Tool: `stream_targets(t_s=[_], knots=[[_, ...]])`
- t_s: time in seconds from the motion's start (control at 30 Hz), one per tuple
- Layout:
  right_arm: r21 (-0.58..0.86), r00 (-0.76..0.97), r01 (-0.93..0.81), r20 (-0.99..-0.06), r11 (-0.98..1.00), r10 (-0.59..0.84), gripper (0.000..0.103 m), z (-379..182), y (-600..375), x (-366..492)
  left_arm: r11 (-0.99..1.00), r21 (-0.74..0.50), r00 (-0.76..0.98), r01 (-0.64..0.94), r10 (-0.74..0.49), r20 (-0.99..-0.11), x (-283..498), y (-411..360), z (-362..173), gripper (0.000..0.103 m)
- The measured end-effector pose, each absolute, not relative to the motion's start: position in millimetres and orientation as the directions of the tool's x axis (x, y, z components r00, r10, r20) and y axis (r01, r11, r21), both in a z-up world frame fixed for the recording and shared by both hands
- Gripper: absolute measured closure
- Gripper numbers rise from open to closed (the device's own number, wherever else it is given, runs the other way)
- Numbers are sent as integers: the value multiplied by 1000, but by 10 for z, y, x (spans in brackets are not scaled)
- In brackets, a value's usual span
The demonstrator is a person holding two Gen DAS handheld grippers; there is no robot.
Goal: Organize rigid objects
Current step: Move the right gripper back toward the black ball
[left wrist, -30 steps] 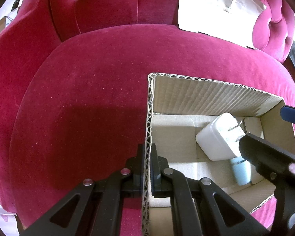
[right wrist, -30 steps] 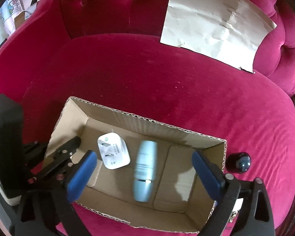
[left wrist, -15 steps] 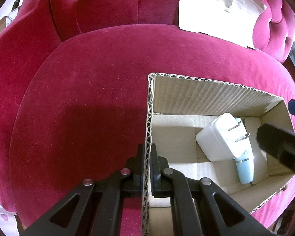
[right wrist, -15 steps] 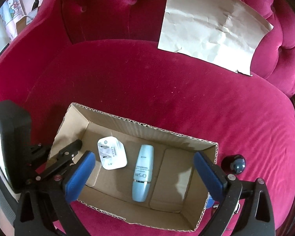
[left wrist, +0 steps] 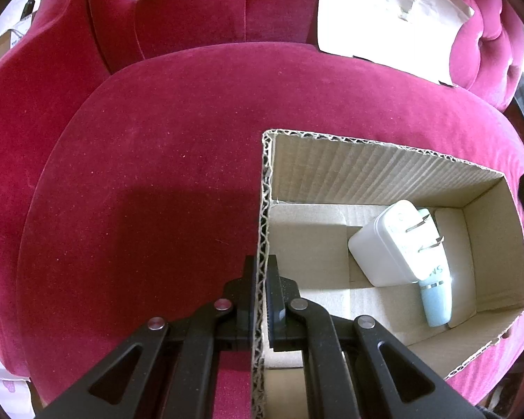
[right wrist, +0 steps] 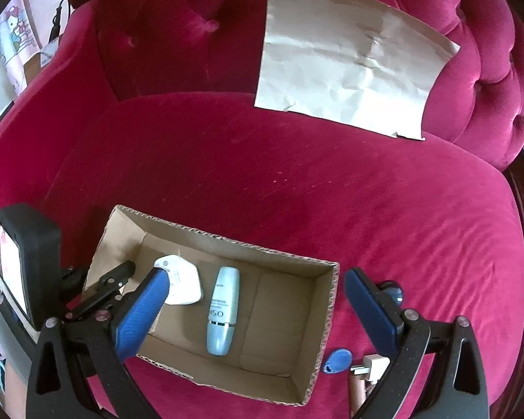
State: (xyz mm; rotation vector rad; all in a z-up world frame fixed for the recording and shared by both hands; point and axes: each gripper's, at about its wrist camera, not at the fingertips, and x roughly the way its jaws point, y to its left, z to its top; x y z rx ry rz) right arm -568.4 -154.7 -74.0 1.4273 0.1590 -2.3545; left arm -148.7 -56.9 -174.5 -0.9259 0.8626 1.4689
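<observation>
An open cardboard box (right wrist: 326,317) sits on a red velvet sofa seat. Inside lie a white plug adapter (right wrist: 183,284) and a pale blue bottle (right wrist: 223,310); both also show in the left wrist view, the adapter (left wrist: 389,249) partly over the bottle (left wrist: 436,300). My left gripper (left wrist: 260,293) is shut on the box's left wall (left wrist: 263,209). My right gripper (right wrist: 258,310) is open and empty, above the box. Right of the box lie a blue key fob (right wrist: 337,359), a dark round object (right wrist: 391,291) and a small beige piece (right wrist: 372,372).
A crumpled sheet of brown paper (right wrist: 349,73) leans on the tufted sofa back (right wrist: 178,28). The seat cushion (right wrist: 262,174) stretches behind and left of the box. The sofa's right edge (right wrist: 520,209) is close by.
My right gripper has risen and drawn back from the box, open. The blue bottle has come to rest on the box floor. The key fob and beige piece have come into view.
</observation>
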Motion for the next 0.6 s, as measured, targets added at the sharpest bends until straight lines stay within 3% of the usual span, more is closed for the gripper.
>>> stream_targets(t_s=[0.6], knots=[[74, -476, 223, -862, -972, -175, 1, -714, -792, -5982, -32, 22, -33, -999, 419, -907, -1509, -624, -1711, 99]])
